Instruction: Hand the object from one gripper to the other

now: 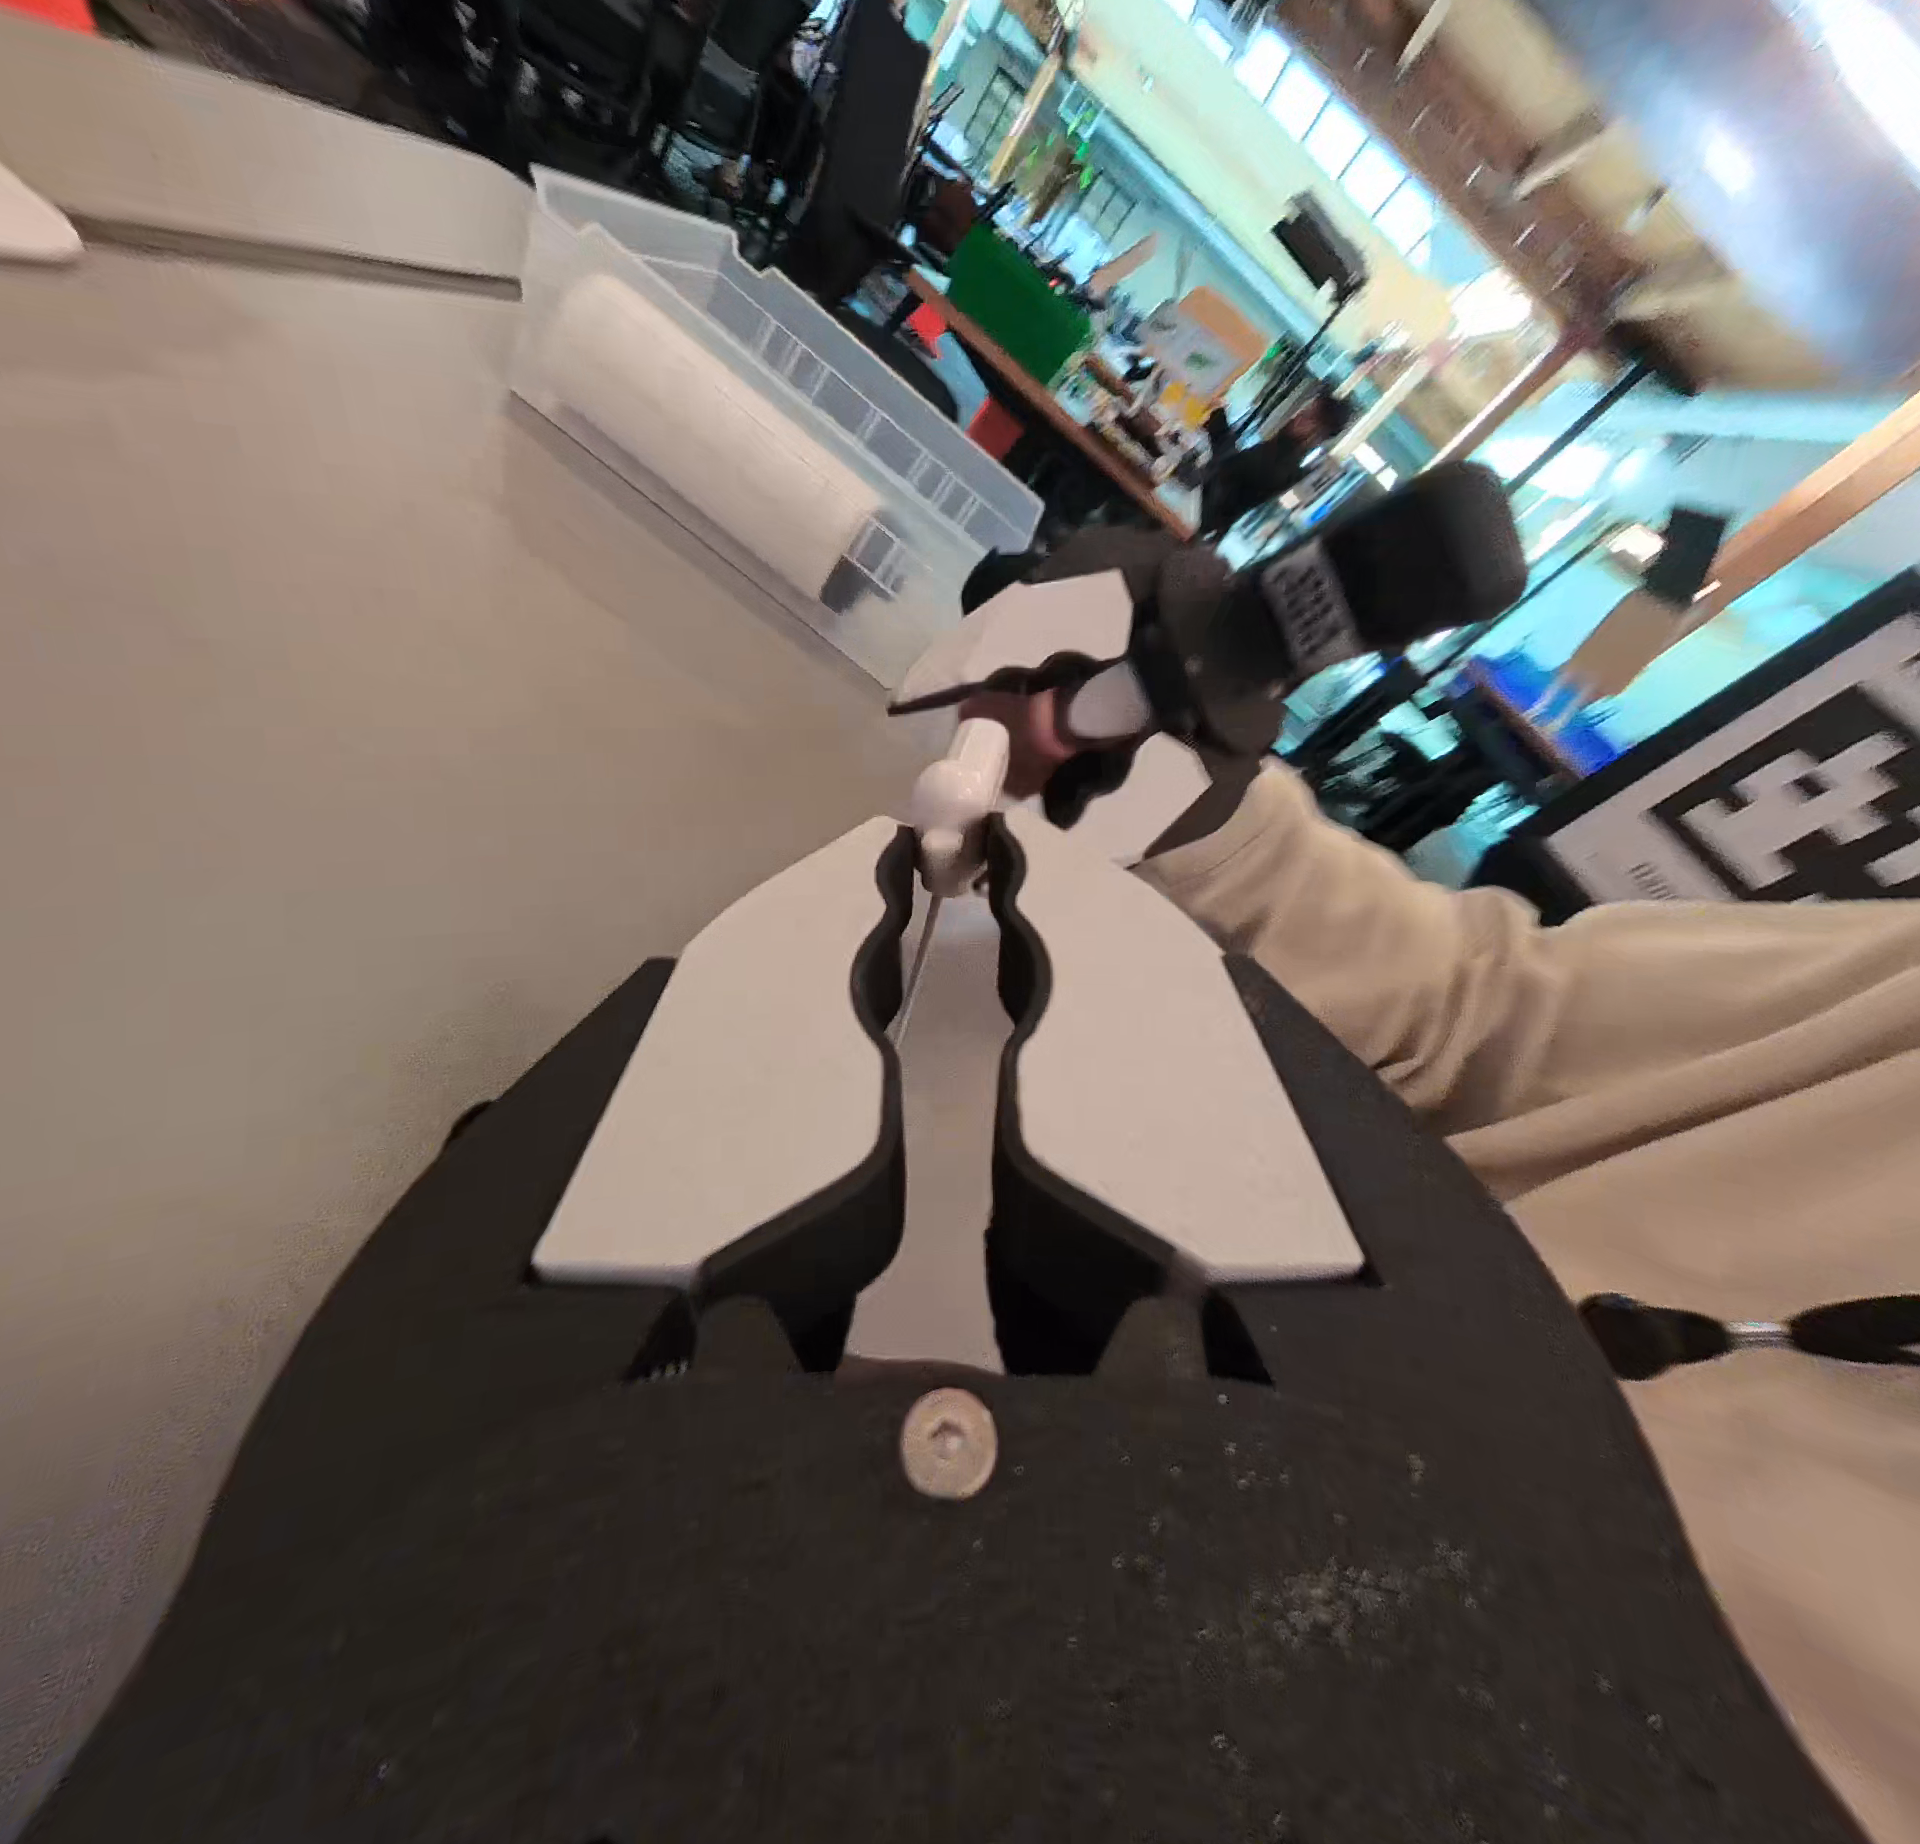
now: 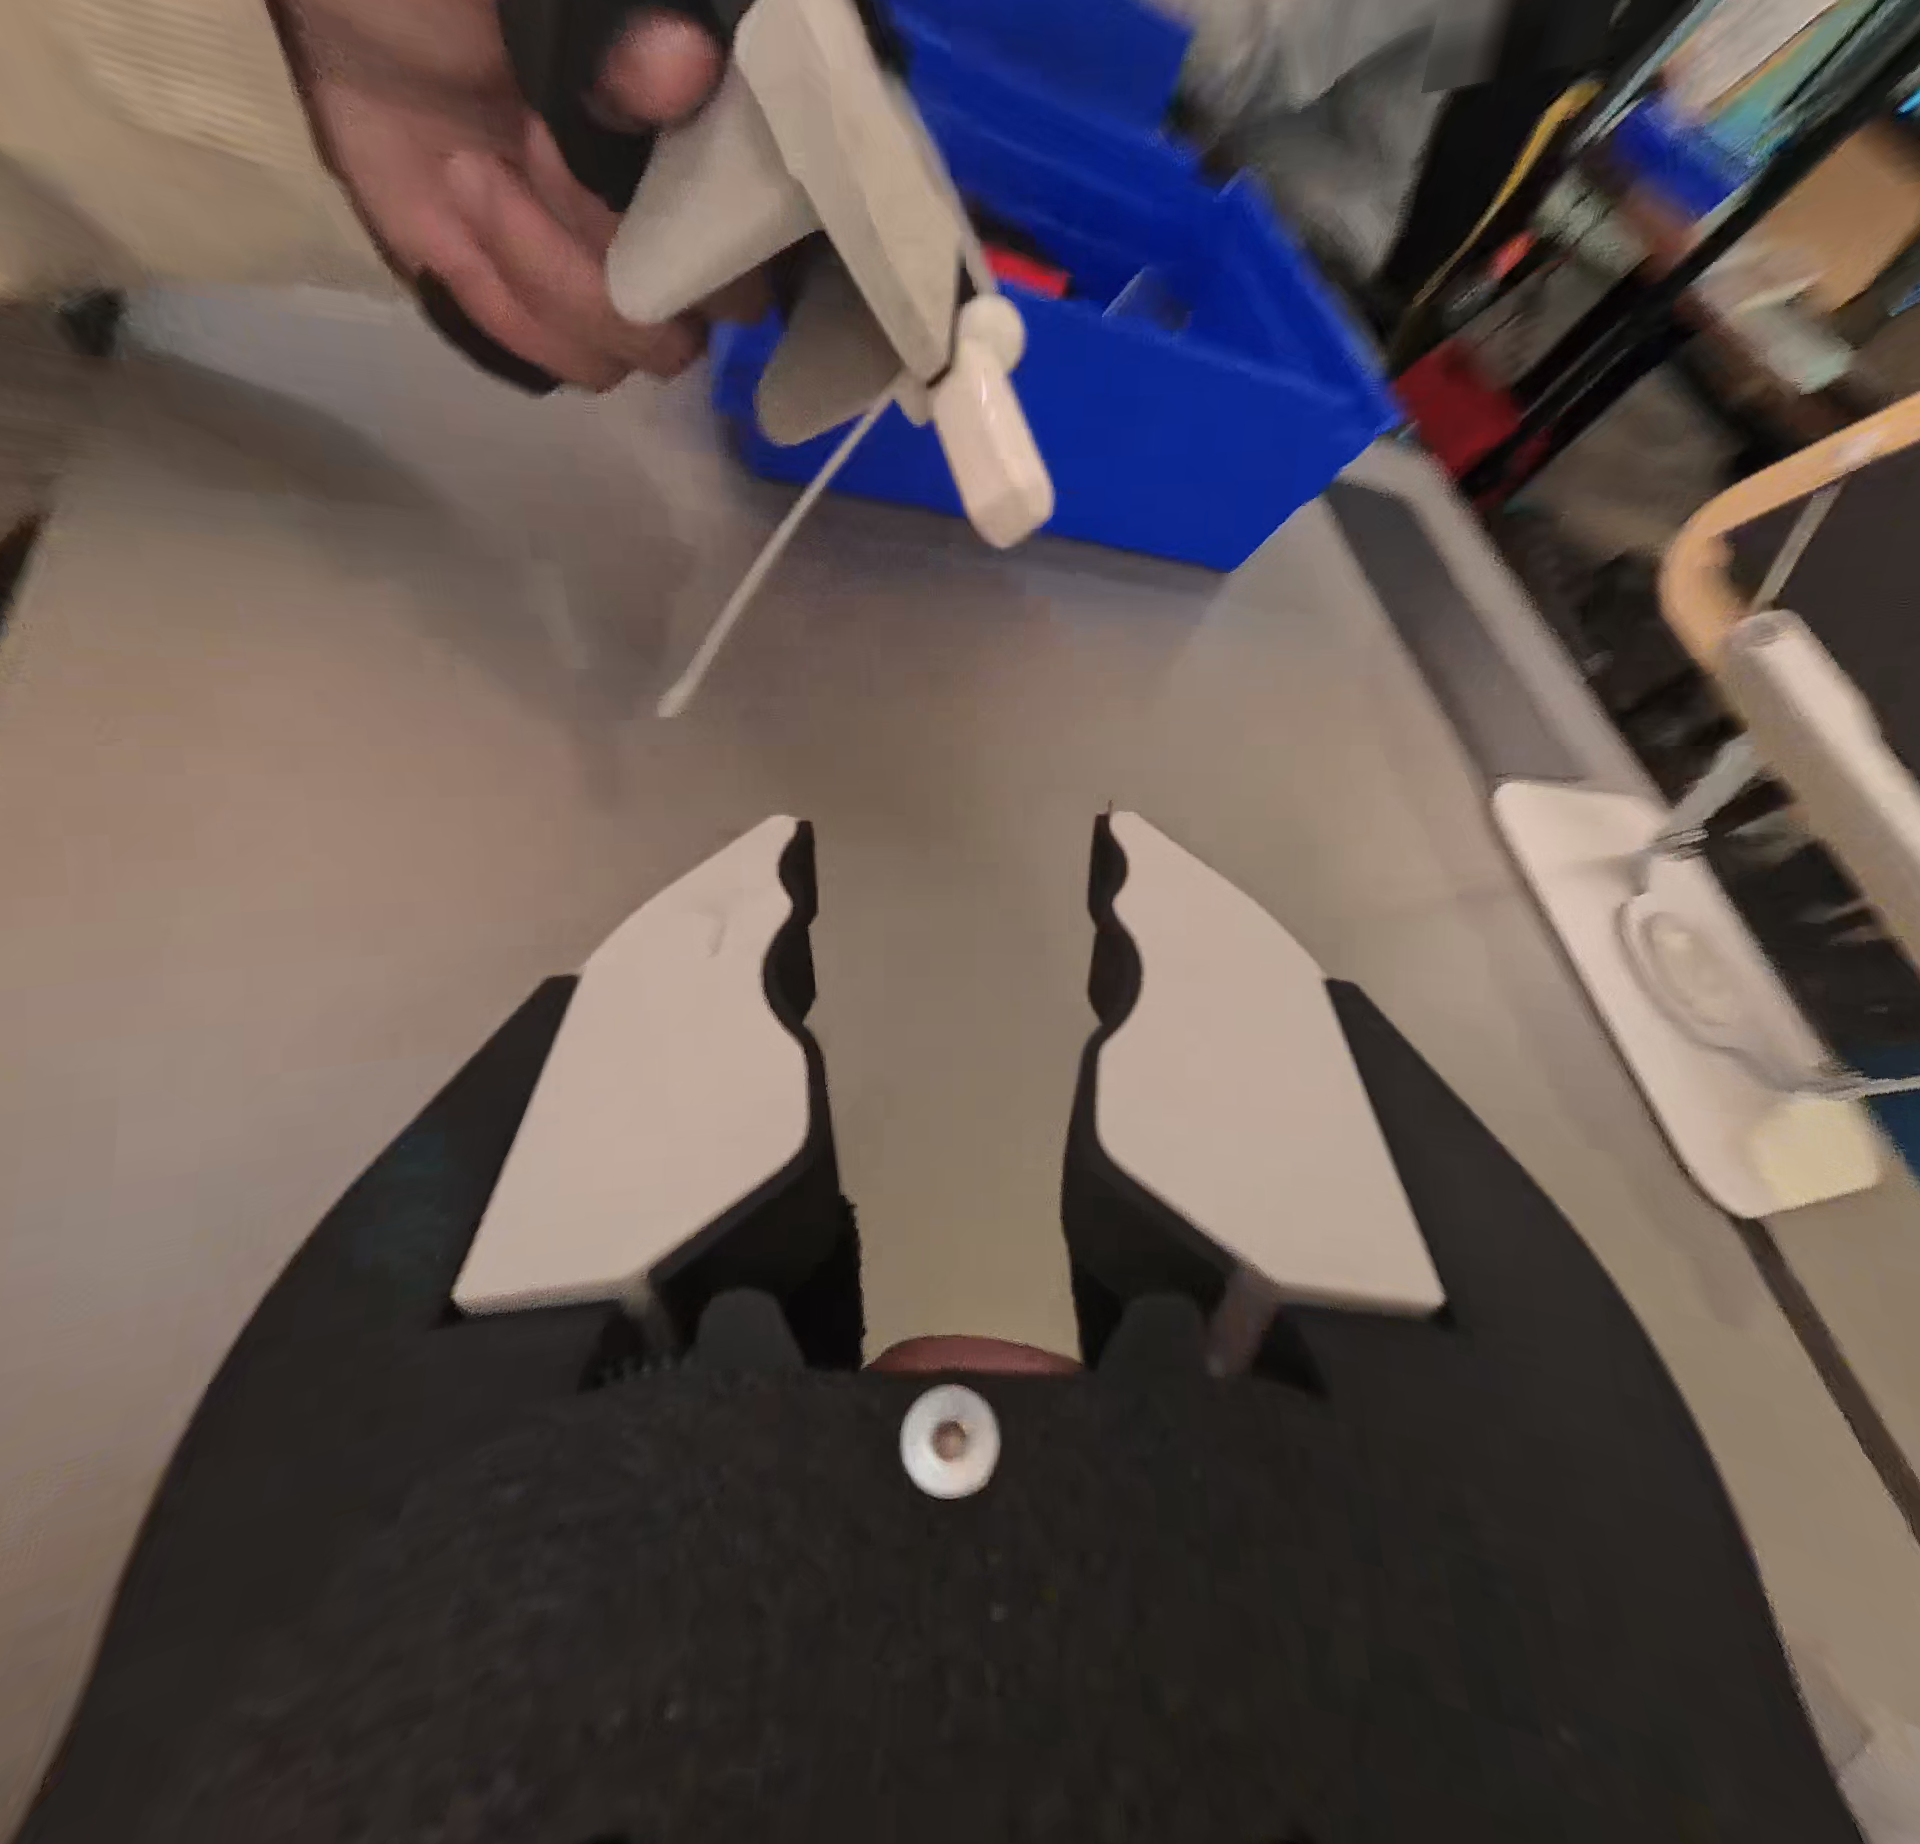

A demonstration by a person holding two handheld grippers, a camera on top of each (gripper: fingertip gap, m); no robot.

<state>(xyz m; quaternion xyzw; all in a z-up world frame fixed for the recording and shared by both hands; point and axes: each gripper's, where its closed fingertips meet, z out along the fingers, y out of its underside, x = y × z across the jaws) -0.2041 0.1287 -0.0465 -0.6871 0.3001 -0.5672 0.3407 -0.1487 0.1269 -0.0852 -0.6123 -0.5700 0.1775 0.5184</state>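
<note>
Left wrist view shows my left gripper (image 1: pixel 951 859) pinching the small white object (image 1: pixel 961 781) at its tips, thin stalk trailing back between the fingers. My right gripper (image 2: pixel 951 828) hangs spread and empty, well apart from it. I judge the handover not yet made. Open desk (image 2: pixel 312 755) lies below; a blue bin (image 2: pixel 1195 444) stands far right.
</note>
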